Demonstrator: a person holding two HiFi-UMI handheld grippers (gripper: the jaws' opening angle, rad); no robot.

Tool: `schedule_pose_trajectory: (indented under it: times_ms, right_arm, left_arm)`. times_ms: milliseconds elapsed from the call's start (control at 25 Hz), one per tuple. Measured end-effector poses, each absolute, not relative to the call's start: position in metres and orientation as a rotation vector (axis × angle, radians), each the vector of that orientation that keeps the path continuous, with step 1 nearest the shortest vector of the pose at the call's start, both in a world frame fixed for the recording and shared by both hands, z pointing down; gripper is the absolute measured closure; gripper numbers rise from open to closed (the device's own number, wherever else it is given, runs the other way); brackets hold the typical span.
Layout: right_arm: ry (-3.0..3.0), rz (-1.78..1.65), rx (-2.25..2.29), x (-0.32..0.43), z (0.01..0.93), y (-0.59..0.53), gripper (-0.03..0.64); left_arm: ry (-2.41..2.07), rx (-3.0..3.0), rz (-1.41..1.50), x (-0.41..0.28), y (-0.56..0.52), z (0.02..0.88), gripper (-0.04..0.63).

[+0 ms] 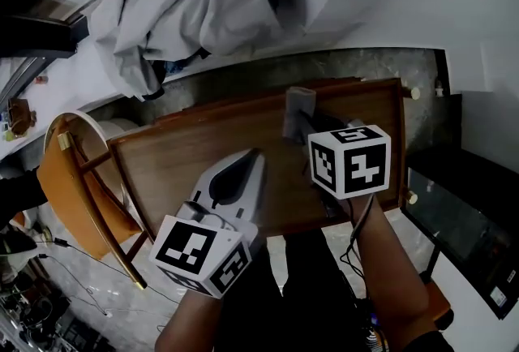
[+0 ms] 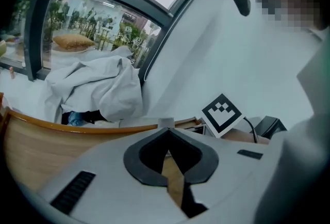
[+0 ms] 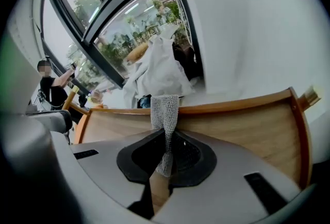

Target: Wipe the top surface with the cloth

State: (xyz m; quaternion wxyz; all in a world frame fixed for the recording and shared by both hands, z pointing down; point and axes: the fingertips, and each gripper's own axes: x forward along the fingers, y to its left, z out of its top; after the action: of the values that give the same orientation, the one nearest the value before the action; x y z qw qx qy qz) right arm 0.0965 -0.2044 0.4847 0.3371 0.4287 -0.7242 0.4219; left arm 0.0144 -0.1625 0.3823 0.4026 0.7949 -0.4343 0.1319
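Observation:
The wooden table top (image 1: 195, 164) with a raised rim lies below me, also seen in the right gripper view (image 3: 247, 125). My right gripper (image 1: 306, 130) hangs over its middle right part, shut on a small grey knit cloth (image 1: 298, 105). In the right gripper view the cloth (image 3: 165, 112) sticks up from between the closed jaws of the right gripper (image 3: 166, 138). My left gripper (image 1: 250, 157) hovers over the near left part of the top. Its jaws meet with nothing between them, as the left gripper view shows (image 2: 168, 134).
A heap of white fabric (image 1: 182, 6) lies beyond the table's far edge by the window. A wooden chair (image 1: 77, 184) stands at the left and a dark low cabinet (image 1: 466, 216) at the right. A person (image 3: 51, 89) stands far left by the window.

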Motion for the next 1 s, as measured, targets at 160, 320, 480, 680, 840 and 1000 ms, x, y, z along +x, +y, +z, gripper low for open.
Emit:
schedule_pose_trajectory:
  times_ms: [160,320,480,680,840,1000]
  right_arm:
    - [-1.847,1.1,1.168,0.136,0.483,-0.211,0.574]
    - [-1.807,1.099,1.234,0.179,0.481,-0.218,0.574]
    - [-1.766,1.101,1.298,0.217,0.477,-0.225,0.574]
    - [-1.716,1.1,1.372,0.251,0.474,-0.231,0.574]
    - [-1.669,1.093,1.419,0.266,0.473,-0.232,0.574]
    - [-1.617,1.045,1.453,0.277,0.471,-0.232,0.574]
  left_arm:
    - [-1.049,2.011,0.344,0.046,-0.17,0.392,0.584]
    - [-1.01,2.03,0.36,0.08,-0.176,0.399,0.584]
    - [-0.979,2.05,0.362,0.107,-0.183,0.399,0.584]
    - [-0.961,2.062,0.362,0.131,-0.186,0.397,0.584]
    - [-0.968,2.061,0.358,0.135,-0.187,0.397,0.584]
    - [-0.996,2.051,0.351,0.126,-0.186,0.398,0.584]
